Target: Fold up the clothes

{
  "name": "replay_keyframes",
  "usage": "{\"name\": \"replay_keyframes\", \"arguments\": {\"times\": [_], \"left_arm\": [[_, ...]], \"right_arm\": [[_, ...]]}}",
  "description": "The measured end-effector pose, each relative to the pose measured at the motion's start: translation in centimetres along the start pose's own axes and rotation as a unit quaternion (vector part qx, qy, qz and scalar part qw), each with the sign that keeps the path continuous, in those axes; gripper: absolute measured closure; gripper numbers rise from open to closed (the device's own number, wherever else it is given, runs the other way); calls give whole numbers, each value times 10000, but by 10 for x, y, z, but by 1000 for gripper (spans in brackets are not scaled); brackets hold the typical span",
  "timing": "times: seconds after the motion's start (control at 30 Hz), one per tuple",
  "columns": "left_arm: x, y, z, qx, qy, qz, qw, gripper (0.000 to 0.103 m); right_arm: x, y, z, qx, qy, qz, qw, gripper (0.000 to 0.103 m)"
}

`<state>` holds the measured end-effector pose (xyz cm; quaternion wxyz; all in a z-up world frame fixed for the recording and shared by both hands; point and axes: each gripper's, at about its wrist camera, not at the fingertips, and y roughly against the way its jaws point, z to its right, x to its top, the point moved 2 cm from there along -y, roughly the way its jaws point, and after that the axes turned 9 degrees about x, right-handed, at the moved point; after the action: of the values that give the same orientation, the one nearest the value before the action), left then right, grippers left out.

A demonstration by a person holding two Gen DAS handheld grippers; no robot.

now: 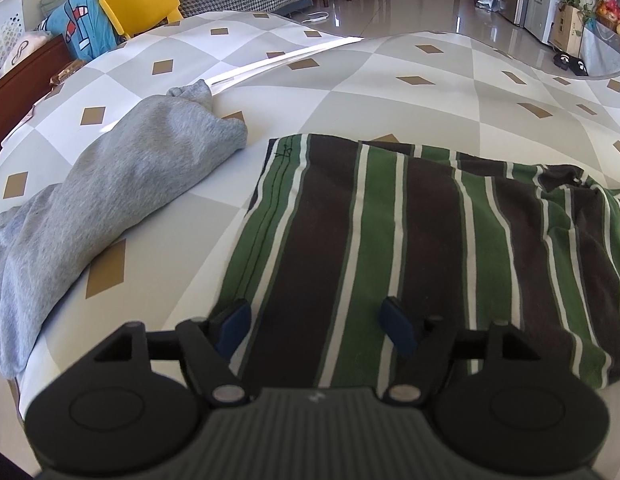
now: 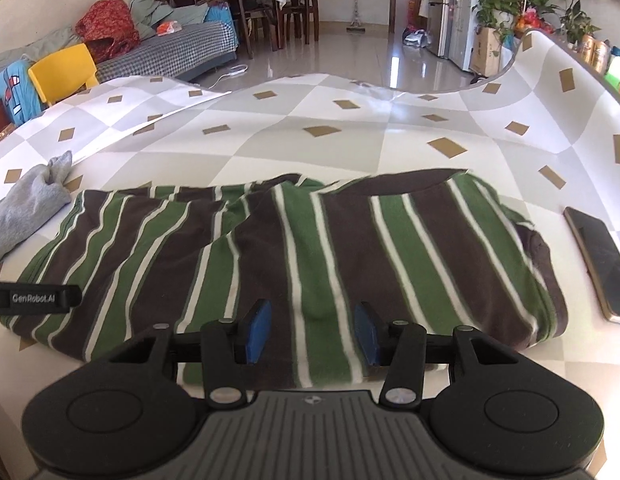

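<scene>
Striped shirt [image 2: 294, 248] folded, rumpled, grey garment [image 1: 110, 200] beside

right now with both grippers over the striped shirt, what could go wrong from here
1. The dark smartphone lies close beside the green, brown and white striped shirt; a fold swung that way could drag it toward the edge.
2. The grey sweatshirt lies close to the shirt's other side and may get caught in a fold.
3. The patterned table cover is rippled, so tugging could shift it.
</scene>
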<state>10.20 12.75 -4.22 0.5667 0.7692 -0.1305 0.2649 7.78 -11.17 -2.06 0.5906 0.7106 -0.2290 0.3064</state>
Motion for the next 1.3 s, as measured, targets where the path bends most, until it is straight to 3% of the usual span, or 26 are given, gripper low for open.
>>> {"name": "replay_keyframes", "arguments": {"times": [0.2, 0.37, 0.5, 1.3], "left_arm": [[-2, -1, -4, 11, 74, -42, 10000, 24], [-4, 0, -5, 30, 80, -56, 9999, 21], [-5, -1, -7, 59, 121, -81, 9999, 17], [-20, 8, -14, 54, 86, -189, 9998, 11]], "right_arm": [[9, -7, 31, -307, -321, 203, 9988, 57], [4, -21, 47, -539, -560, -51, 9970, 57], [0, -19, 45, -625, -415, -89, 9971, 57], [-12, 4, 40, -879, -539, -547, 9932, 57]]}}
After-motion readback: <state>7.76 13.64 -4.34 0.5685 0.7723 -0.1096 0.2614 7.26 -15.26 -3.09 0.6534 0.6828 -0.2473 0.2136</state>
